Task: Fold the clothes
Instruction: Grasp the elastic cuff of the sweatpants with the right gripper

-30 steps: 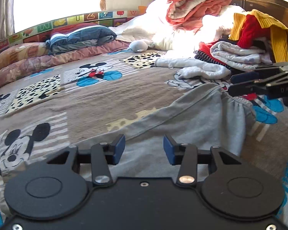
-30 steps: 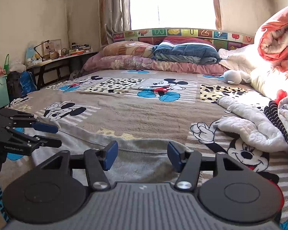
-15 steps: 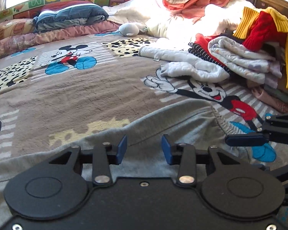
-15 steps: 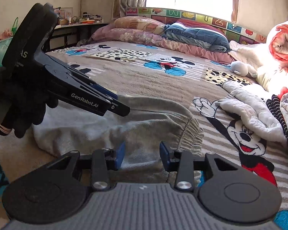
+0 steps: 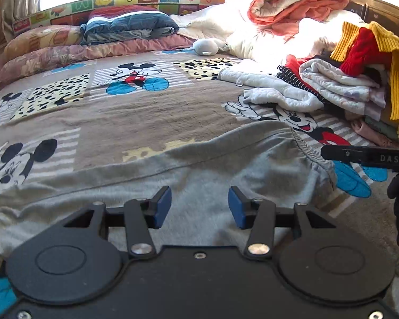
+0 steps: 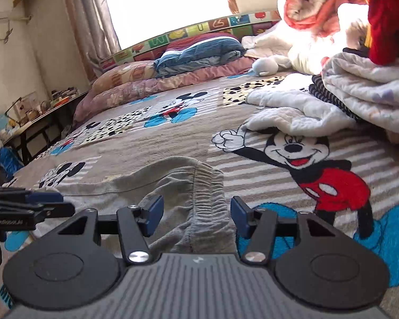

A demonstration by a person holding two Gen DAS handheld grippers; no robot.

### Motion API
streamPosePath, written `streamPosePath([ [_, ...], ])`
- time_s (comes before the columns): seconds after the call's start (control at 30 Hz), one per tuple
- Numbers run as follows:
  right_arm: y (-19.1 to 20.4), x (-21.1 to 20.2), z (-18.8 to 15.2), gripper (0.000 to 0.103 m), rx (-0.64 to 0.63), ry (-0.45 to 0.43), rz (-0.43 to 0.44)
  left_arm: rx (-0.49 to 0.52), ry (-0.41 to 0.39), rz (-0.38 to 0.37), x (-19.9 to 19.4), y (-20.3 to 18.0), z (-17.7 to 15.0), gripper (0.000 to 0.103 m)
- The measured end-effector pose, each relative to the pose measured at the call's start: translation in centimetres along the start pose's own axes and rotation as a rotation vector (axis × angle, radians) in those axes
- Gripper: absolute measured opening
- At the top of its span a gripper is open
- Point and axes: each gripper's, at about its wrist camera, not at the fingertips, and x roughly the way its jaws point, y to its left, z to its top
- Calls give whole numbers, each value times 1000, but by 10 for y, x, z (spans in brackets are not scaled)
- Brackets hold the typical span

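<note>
Grey sweatpants (image 5: 204,164) lie flat across the near edge of the Mickey Mouse bedspread (image 5: 135,111), with the elastic waistband to the right. My left gripper (image 5: 199,204) is open and hovers low over the middle of the pants. My right gripper (image 6: 196,212) is open with the gathered waistband (image 6: 210,194) between its blue pads, not clamped. The right gripper also shows at the right edge of the left wrist view (image 5: 332,152). The left gripper shows at the left edge of the right wrist view (image 6: 63,207).
A pile of clothes (image 5: 353,79), white, striped, red and yellow, sits at the right of the bed. A white quilted garment (image 6: 292,117) lies beyond the waistband. Rolled orange and white bedding (image 5: 292,2) and pillows (image 5: 125,26) are at the back. A cluttered side table (image 6: 40,109) stands left.
Both grippers have shifted along the pants. The right gripper has moved right, so the waistband now lies between its open pads. The left gripper has drawn back toward the middle of the pants.
</note>
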Motion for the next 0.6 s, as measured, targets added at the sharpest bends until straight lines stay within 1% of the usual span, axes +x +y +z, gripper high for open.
streamPosePath([
  [0.07, -6, 5, -4, 68, 42, -2, -8, -27, 18, -8, -1, -4, -1, 46],
  [0.1, -8, 12, -7, 69, 53, 19, -8, -31, 14, -20, -1, -9, 2, 46],
  [0.13, -9, 19, -9, 68, 64, 40, -7, -35, 10, -32, -1, -15, 5, 46],
  [0.17, -9, 25, -12, 64, 64, 56, -6, -49, 5, -57, -1, -20, 10, 46],
  [0.2, -4, 23, -12, 52, 22, 52, -4, -67, -3, -87, -1, -25, 16, 46],
  [0.23, 1, 22, -13, 50, -21, 47, -2, -85, -3, -114, 1, -29, 23, 46],
  [0.33, 16, 19, -15, 49, -149, 34, 4, -124, 6, -184, 13, -41, 50, 46],
  [0.37, 21, 18, -15, 48, -191, 29, 7, -102, 10, -198, 19, -47, 60, 46],
  [0.47, 30, 14, -19, 48, -325, 14, -10, 113, 97, -271, 54, -77, 91, 48],
  [0.5, 31, 14, -20, 48, -355, 21, -13, 210, 130, -286, 66, -89, 98, 48],
  [0.57, 33, 14, -21, 48, -408, 37, -16, 408, 178, -286, 85, -110, 111, 48],
  [0.6, 30, 14, -20, 48, -406, 45, -10, 489, 219, -297, 96, -118, 116, 48],
])
